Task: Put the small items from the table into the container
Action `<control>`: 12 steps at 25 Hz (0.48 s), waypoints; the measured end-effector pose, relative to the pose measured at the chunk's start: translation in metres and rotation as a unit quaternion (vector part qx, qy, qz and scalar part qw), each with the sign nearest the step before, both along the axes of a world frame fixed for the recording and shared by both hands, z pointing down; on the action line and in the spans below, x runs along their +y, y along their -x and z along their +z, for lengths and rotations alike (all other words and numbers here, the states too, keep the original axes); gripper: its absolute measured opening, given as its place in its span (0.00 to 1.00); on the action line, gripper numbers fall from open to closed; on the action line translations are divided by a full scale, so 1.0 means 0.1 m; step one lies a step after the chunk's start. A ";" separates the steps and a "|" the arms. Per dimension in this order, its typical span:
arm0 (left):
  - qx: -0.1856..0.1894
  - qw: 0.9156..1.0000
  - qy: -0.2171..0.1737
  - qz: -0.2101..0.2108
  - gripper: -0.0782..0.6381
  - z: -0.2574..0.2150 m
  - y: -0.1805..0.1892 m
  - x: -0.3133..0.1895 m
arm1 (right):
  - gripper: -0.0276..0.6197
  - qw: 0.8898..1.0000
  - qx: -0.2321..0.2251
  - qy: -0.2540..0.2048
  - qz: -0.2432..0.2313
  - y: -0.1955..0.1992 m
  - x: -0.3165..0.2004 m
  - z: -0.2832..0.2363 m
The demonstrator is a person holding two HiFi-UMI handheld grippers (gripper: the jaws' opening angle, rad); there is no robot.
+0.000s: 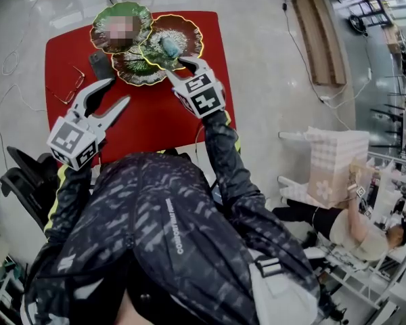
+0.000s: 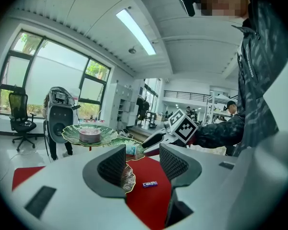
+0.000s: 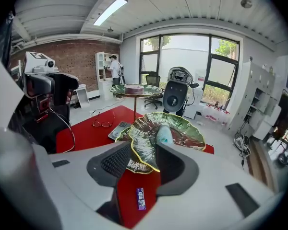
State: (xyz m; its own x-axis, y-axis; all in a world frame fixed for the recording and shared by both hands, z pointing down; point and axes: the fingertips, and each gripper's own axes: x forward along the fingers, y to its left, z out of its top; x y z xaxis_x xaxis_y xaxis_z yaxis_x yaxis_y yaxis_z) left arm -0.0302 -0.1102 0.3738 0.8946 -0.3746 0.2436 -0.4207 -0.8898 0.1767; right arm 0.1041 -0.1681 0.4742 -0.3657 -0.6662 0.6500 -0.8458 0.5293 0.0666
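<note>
Red table (image 1: pixel 149 120) bears glasses (image 1: pixel 68 87), phone (image 1: pixel 100 65), perhaps candy (image 3: pixel 140 198).

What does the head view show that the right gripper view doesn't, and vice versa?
Head view only: the left gripper, open and empty, and a seated person off to the right. Right gripper view only: a purple wrapped bar on the red table, below the jaws. Both: the red table, leaf dishes, glasses and phone.

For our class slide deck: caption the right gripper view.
Open right gripper facing a green leaf dish; small purple packet on red table.
</note>
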 end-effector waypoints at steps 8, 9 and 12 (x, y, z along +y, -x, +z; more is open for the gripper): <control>-0.014 0.999 0.012 0.035 0.41 0.13 -0.14 0.02 | 0.30 1.000 -0.002 0.020 0.018 -0.09 0.25 0.12; -0.016 0.999 0.013 0.042 0.41 0.16 -0.16 0.03 | 0.30 0.999 -0.002 0.023 0.022 -0.10 0.29 0.14; -0.023 0.998 0.020 0.059 0.41 0.21 -0.23 0.06 | 0.30 0.999 -0.004 0.032 0.029 -0.15 0.40 0.20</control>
